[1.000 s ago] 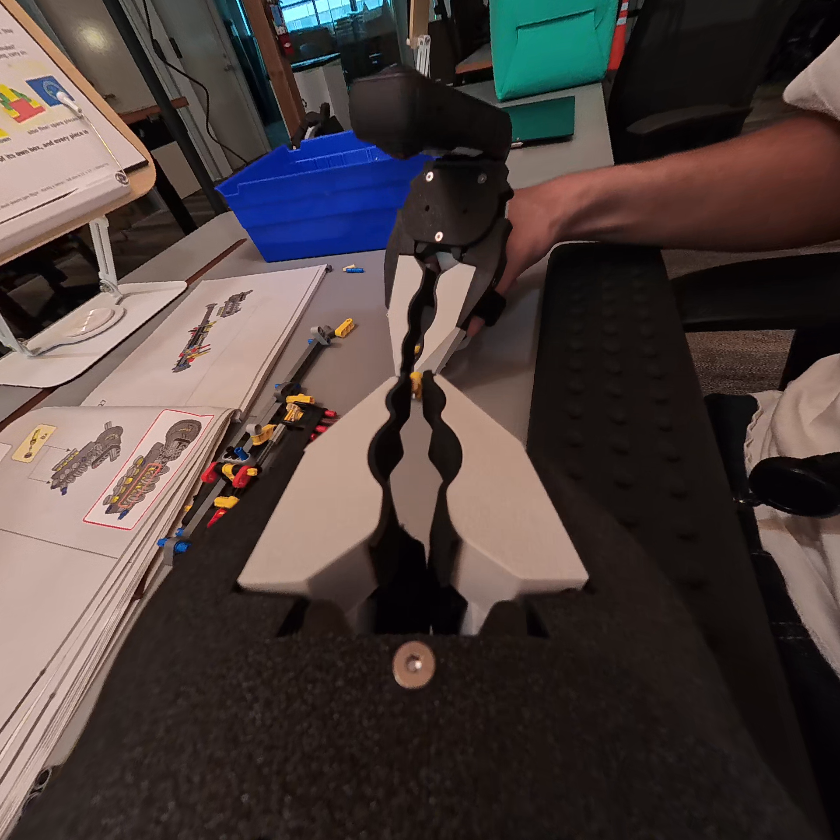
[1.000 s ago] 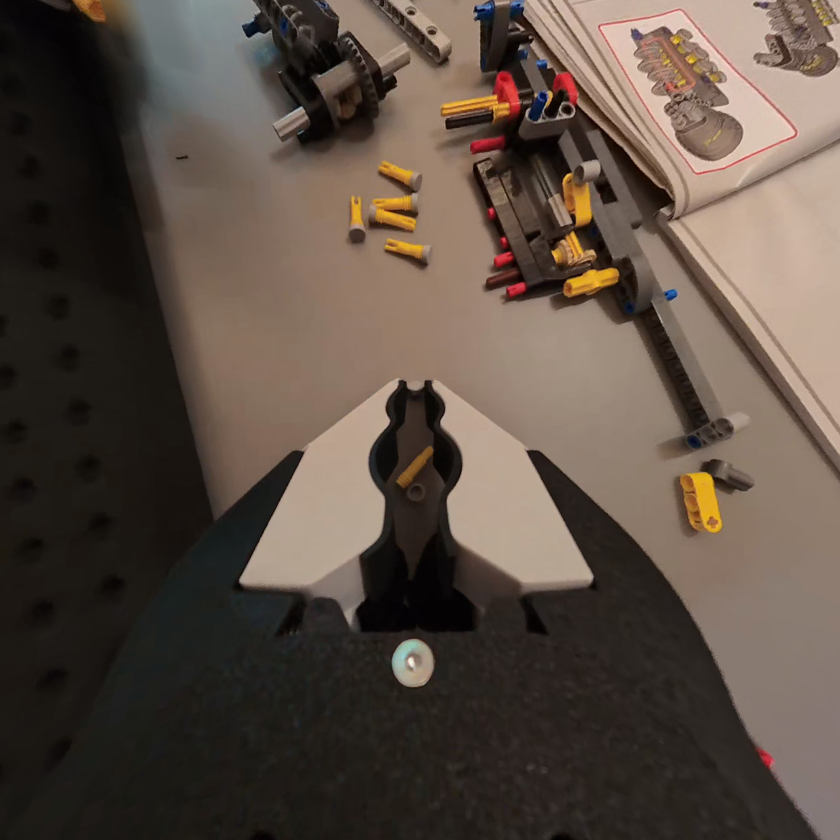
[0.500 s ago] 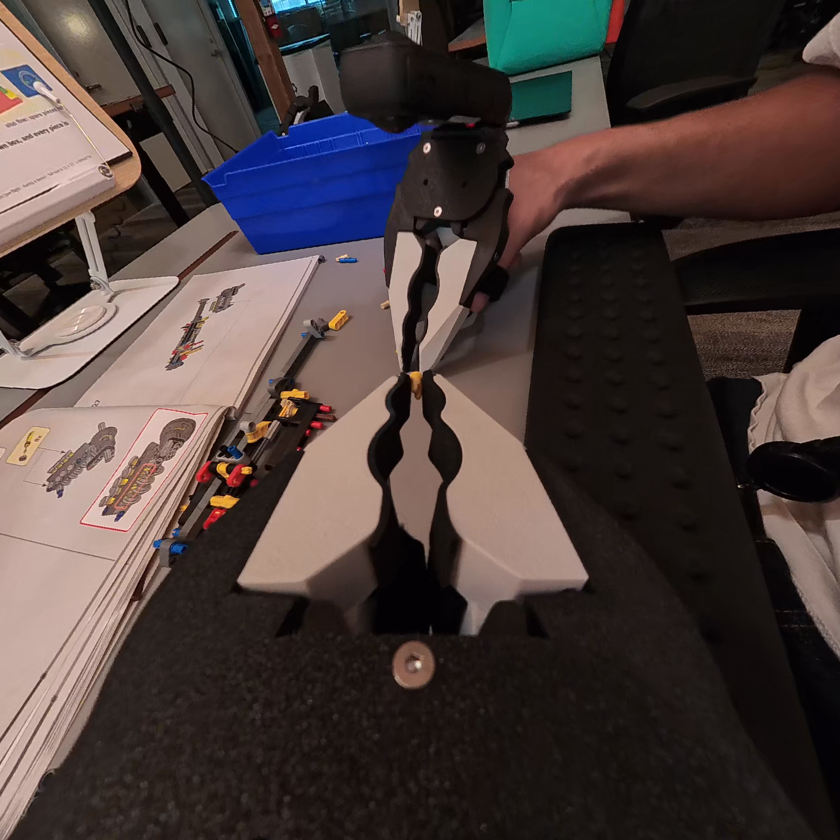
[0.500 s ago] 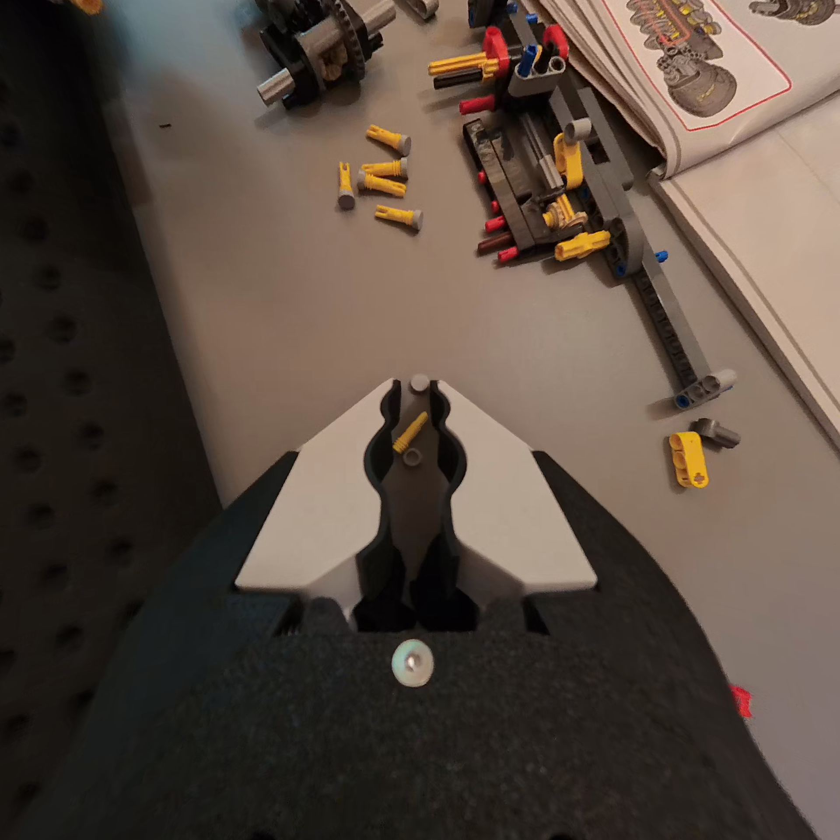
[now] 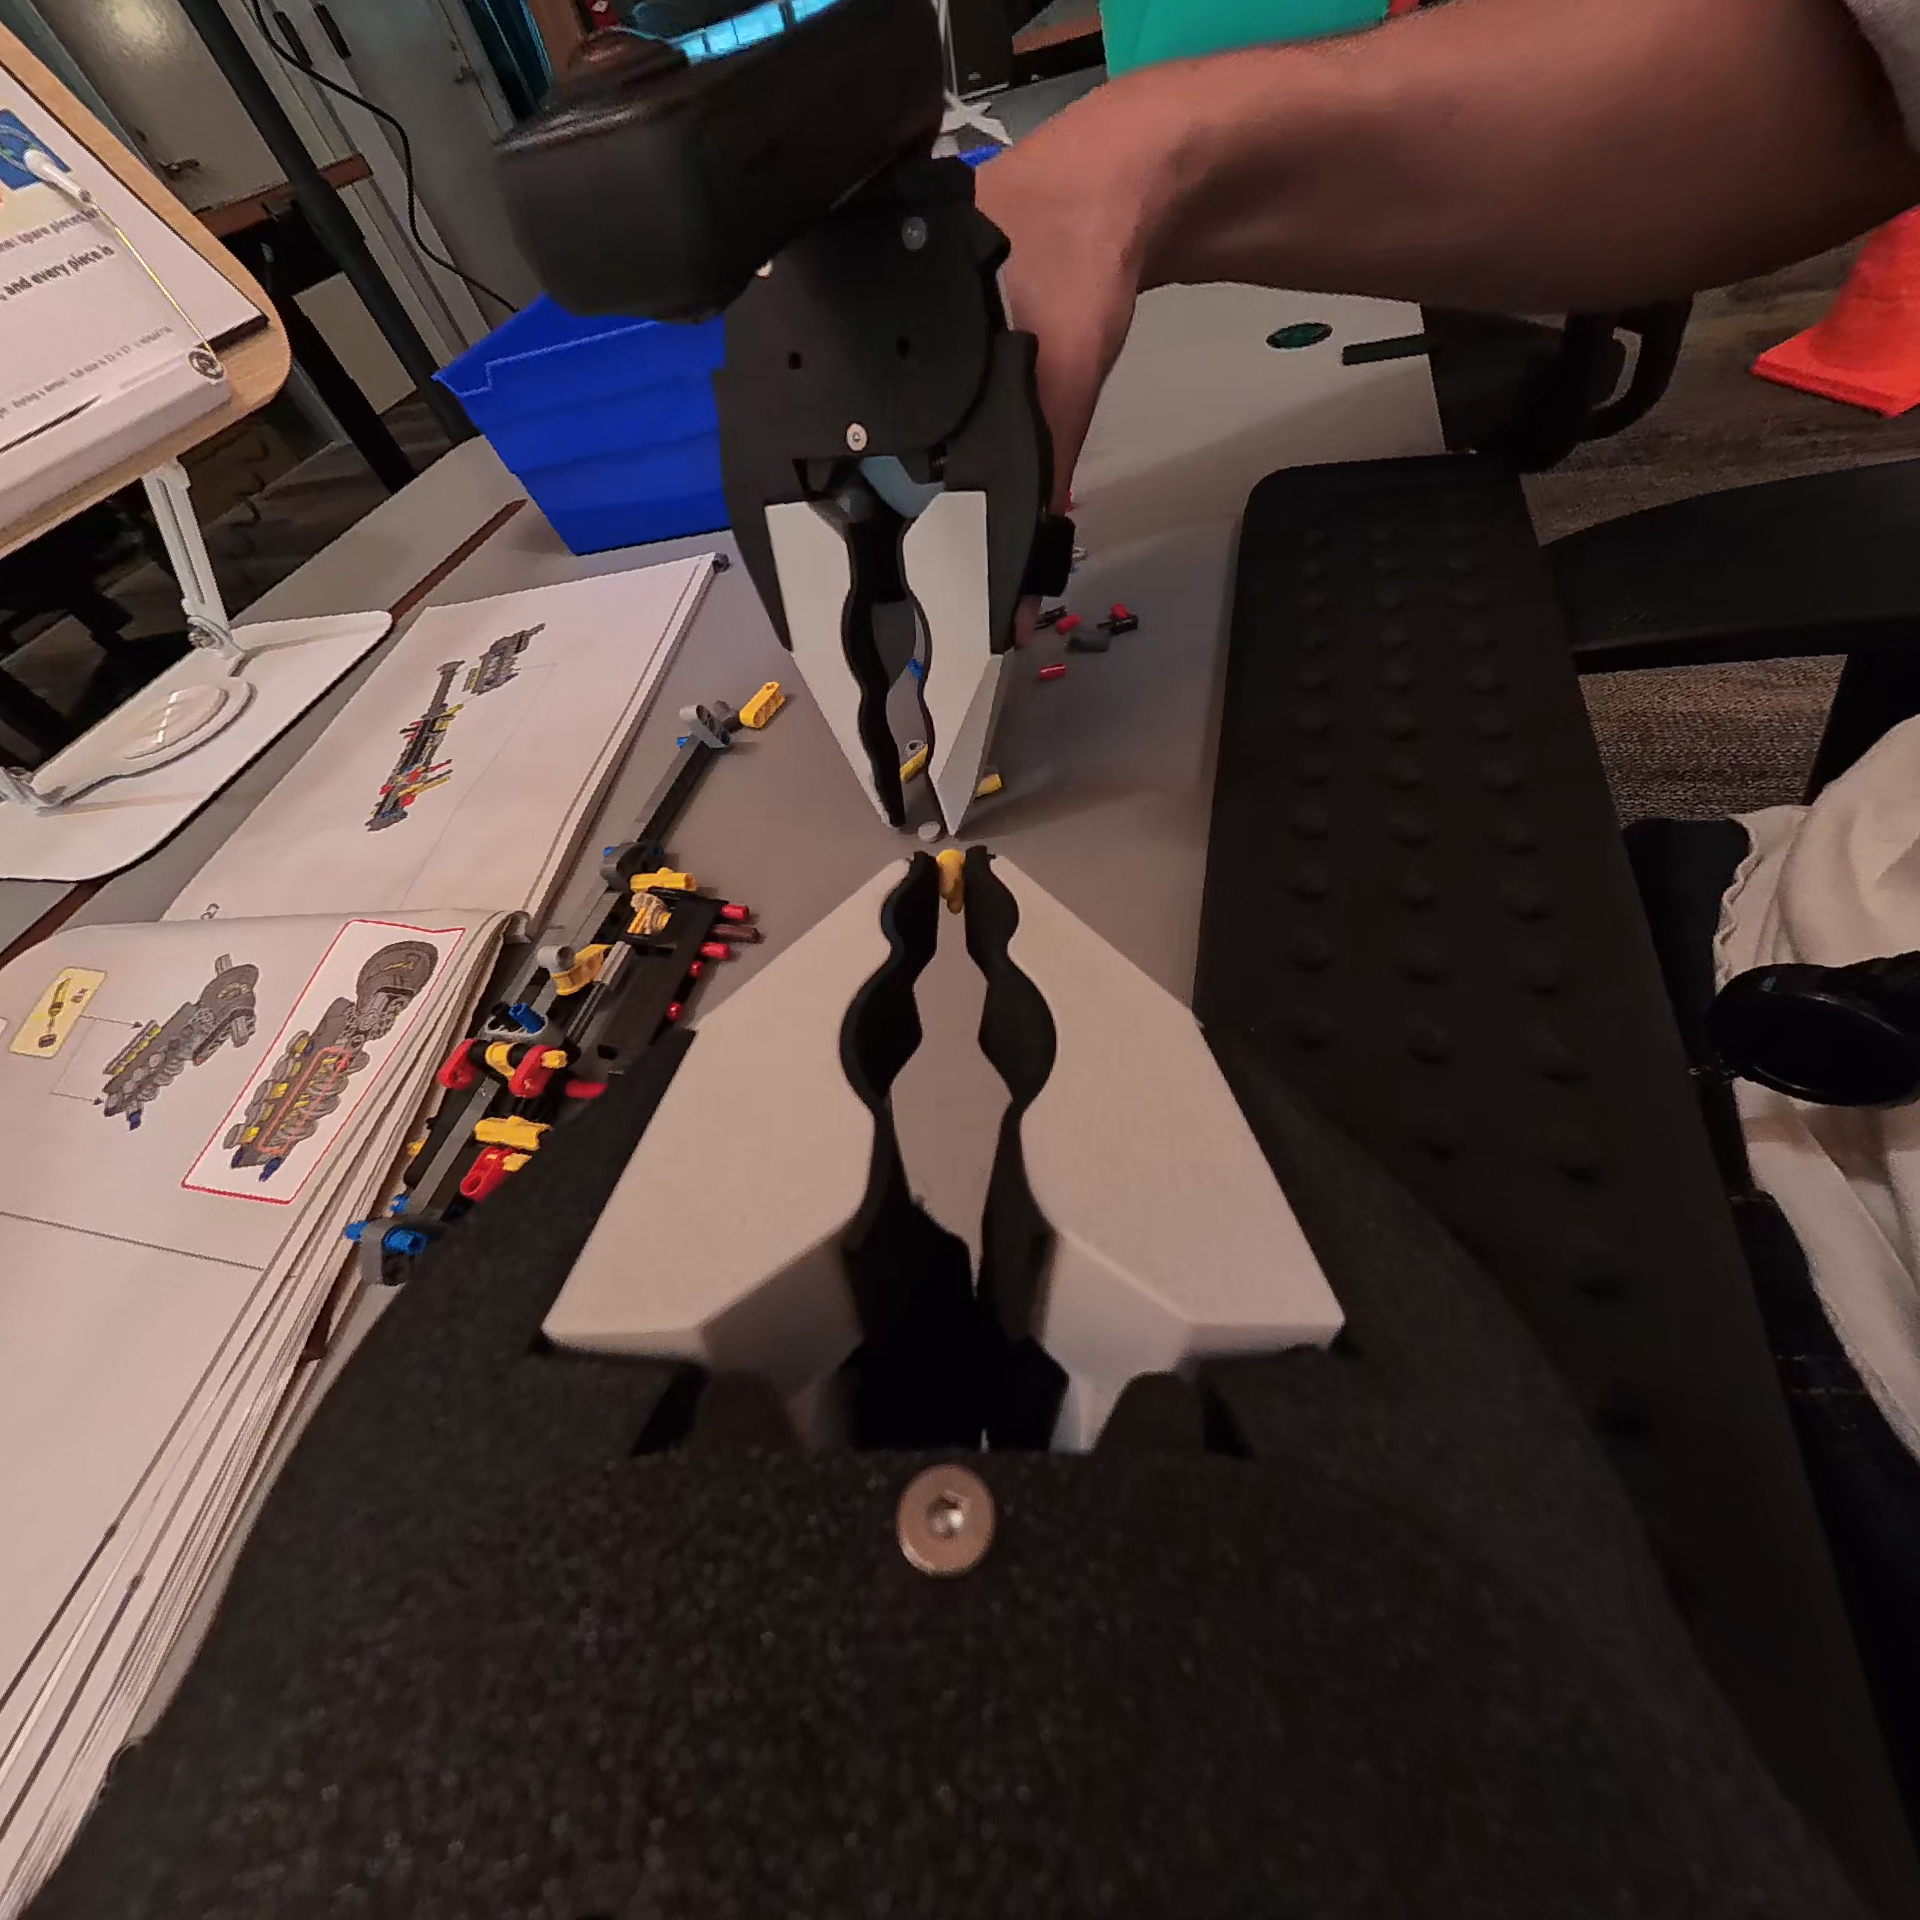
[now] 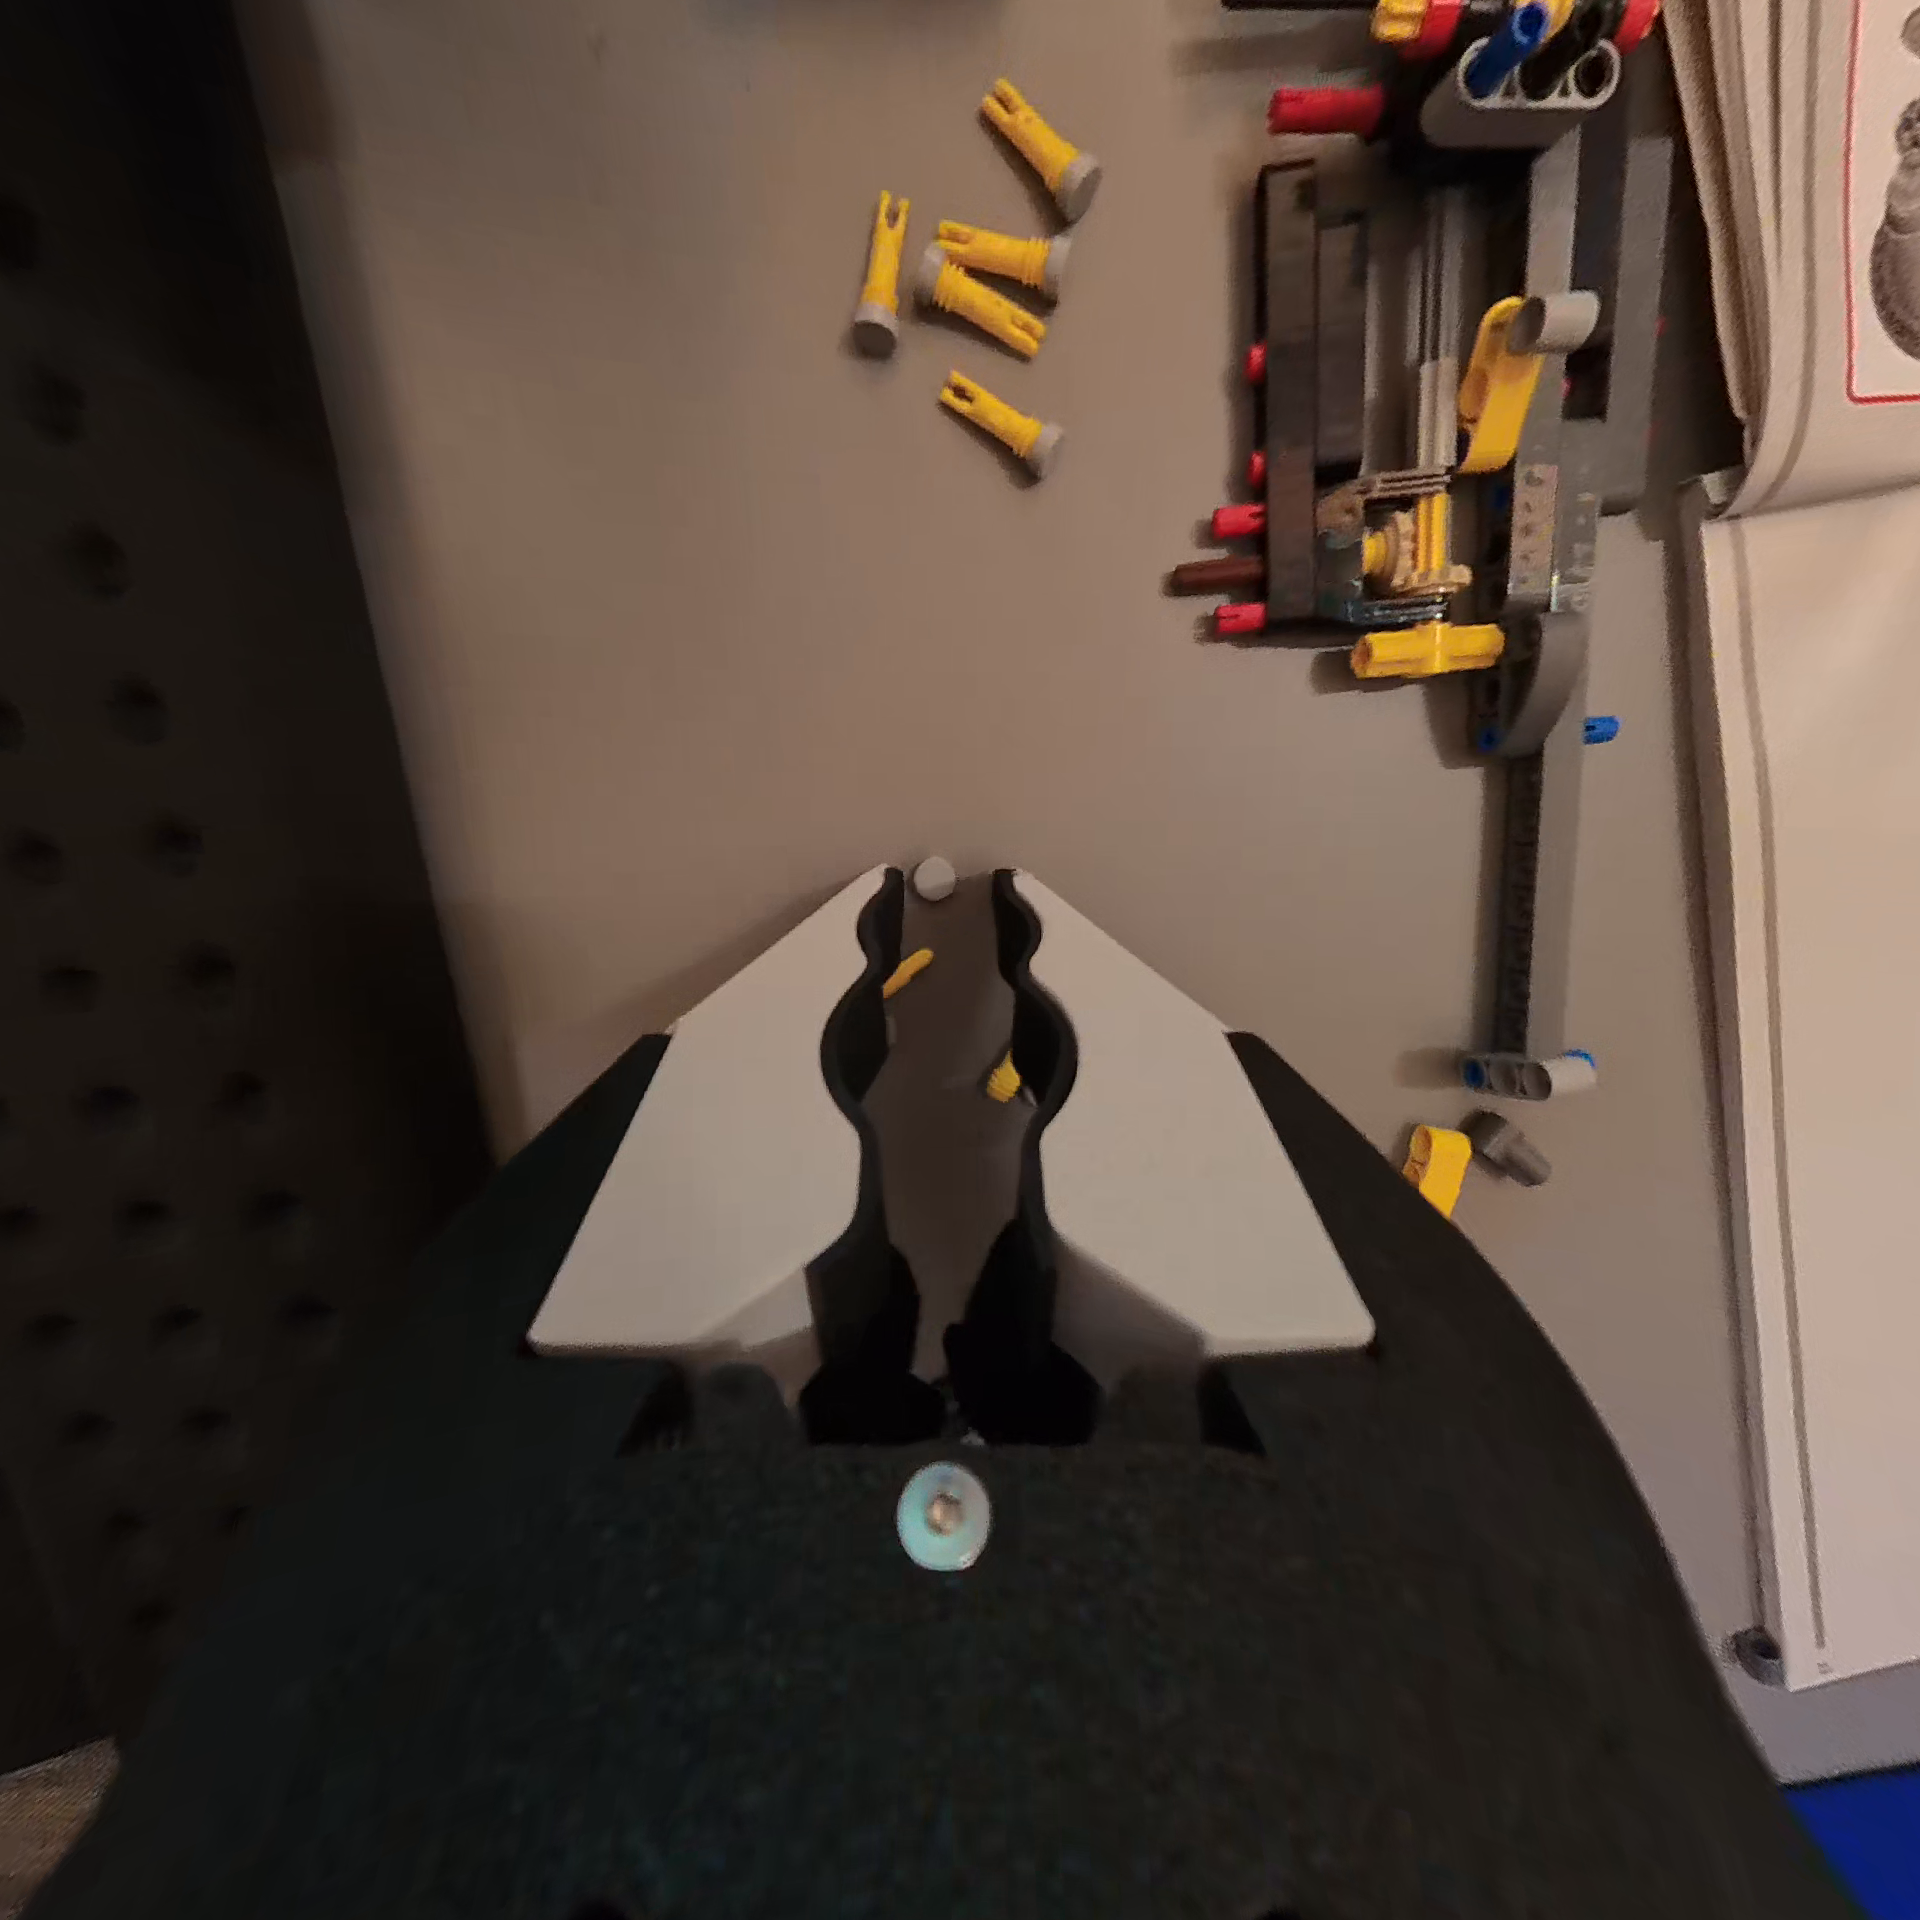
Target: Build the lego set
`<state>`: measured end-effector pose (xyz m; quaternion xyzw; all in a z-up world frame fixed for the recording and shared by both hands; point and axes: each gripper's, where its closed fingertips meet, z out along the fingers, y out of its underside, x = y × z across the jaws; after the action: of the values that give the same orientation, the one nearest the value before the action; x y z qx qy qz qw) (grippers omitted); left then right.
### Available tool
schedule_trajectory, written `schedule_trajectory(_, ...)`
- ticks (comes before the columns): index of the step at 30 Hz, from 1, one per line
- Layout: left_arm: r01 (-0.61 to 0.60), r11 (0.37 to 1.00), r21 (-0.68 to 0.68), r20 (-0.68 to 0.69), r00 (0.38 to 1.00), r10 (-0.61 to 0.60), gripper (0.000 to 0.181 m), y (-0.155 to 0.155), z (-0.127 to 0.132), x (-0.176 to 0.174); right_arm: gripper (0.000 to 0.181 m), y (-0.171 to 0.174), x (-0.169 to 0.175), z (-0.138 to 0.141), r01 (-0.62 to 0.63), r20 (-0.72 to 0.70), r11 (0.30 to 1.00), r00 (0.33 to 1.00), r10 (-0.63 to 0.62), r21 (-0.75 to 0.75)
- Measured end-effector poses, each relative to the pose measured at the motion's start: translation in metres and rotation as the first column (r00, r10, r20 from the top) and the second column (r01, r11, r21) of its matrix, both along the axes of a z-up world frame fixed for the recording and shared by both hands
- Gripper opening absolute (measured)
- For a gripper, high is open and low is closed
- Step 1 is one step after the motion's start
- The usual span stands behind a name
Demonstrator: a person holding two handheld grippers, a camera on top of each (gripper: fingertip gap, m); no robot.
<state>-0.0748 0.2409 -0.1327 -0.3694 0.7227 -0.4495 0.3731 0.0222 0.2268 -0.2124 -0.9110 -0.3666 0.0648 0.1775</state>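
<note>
My left gripper (image 5: 948, 862) is shut on a small yellow pin (image 5: 949, 871) and holds it above the grey table. My right gripper (image 6: 940, 878) points down at the table with its jaws a little apart. A small round grey piece (image 6: 932, 876) sits between its tips without being squeezed; it also shows in the left wrist view (image 5: 928, 828). Two loose yellow pins (image 6: 906, 971) lie on the table between the right fingers. The right gripper (image 5: 925, 816) stands just beyond my left tips. The partly built grey, black and yellow model (image 6: 1455, 468) lies to the right.
Several yellow pins with grey ends (image 6: 987, 281) lie ahead of the right gripper. An open instruction book (image 5: 260, 1039) borders the model (image 5: 603, 997). A black perforated pad (image 5: 1455, 935) runs along the right. A blue bin (image 5: 592, 416) stands behind. Small red pieces (image 5: 1091, 623) lie near the person's hand. The left gripper's tips are roughly 12 cm from the right gripper's.
The right gripper's jaws went from shut to apart, with the grey piece now showing at their tips, and it moved lower toward the table. The left gripper kept its yellow pin.
</note>
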Motion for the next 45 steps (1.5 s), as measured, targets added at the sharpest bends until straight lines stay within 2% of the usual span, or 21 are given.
schedule_trajectory(12,0.016,1.000,0.006,0.000,1.000,-0.016,0.004,-0.004,0.000,-0.002,0.012,-0.002,-0.001,-0.001,-0.024,0.046,1.000,0.999,0.024,-0.009)
schedule_trajectory(25,0.013,1.000,0.005,-0.001,1.000,-0.013,0.004,-0.003,0.000,-0.002,0.007,-0.004,-0.005,-0.003,-0.031,0.010,0.997,0.999,0.032,-0.064)
schedule_trajectory(27,-0.028,1.000,-0.007,0.036,0.999,0.029,0.004,0.004,0.008,0.000,0.007,0.001,-0.009,0.003,-0.021,-0.037,1.000,0.999,0.020,-0.020)
schedule_trajectory(29,-0.066,0.997,-0.048,0.090,0.993,0.070,0.004,0.014,0.021,0.000,0.007,0.013,-0.025,0.029,0.041,-0.222,0.996,0.975,-0.024,0.076)
schedule_trajectory(30,-0.080,0.994,-0.076,0.123,0.988,0.089,0.004,0.018,0.029,0.000,0.007,0.021,-0.037,0.051,0.092,-0.360,0.985,0.932,-0.034,0.145)
schedule_trajectory(31,-0.083,0.991,-0.100,0.164,0.981,0.099,0.004,0.021,0.038,-0.001,0.006,0.030,-0.051,0.079,0.168,-0.524,0.959,0.851,-0.025,0.228)
schedule_trajectory(32,-0.078,0.990,-0.121,0.214,0.971,0.103,0.004,0.023,0.048,-0.003,0.006,0.035,-0.065,0.110,0.254,-0.699,0.930,0.715,0.005,0.266)
schedule_trajectory(33,-0.074,0.988,-0.135,0.269,0.957,0.108,0.004,0.025,0.058,-0.006,0.006,0.035,-0.077,0.136,0.314,-0.841,0.917,0.539,0.040,0.246)
schedule_trajectory(34,-0.067,0.988,-0.141,0.319,0.942,0.109,0.003,0.026,0.067,-0.009,0.006,0.037,-0.082,0.150,0.370,-0.921,0.909,0.387,0.038,0.192)
schedule_trajectory(35,-0.060,0.989,-0.137,0.357,0.928,0.105,0.003,0.026,0.073,-0.011,0.006,0.038,-0.087,0.154,0.393,-0.961,0.909,0.275,0.029,0.140)
schedule_trajectory(37,-0.059,0.991,-0.117,0.393,0.914,0.101,0.003,0.025,0.077,-0.012,0.006,0.036,-0.098,0.158,0.391,-0.992,0.917,0.118,0.039,0.083)
schedule_trajectory(40,-0.041,0.995,-0.092,0.411,0.909,0.076,0.004,0.019,0.077,-0.014,0.006,0.036,-0.103,0.162,0.390,-0.999,0.920,-0.019,0.046,0.035)
schedule_trajectory(43,-0.035,0.996,-0.076,0.411,0.910,0.063,0.004,0.017,0.076,-0.013,0.006,0.034,-0.110,0.160,0.368,-0.998,0.929,-0.037,0.049,0.033)
schedule_trajectory(45,-0.031,0.996,-0.078,0.414,0.908,0.061,0.004,0.016,0.077,-0.014,0.006,0.035,-0.112,0.158,0.366,-0.999,0.930,-0.016,0.045,0.036)
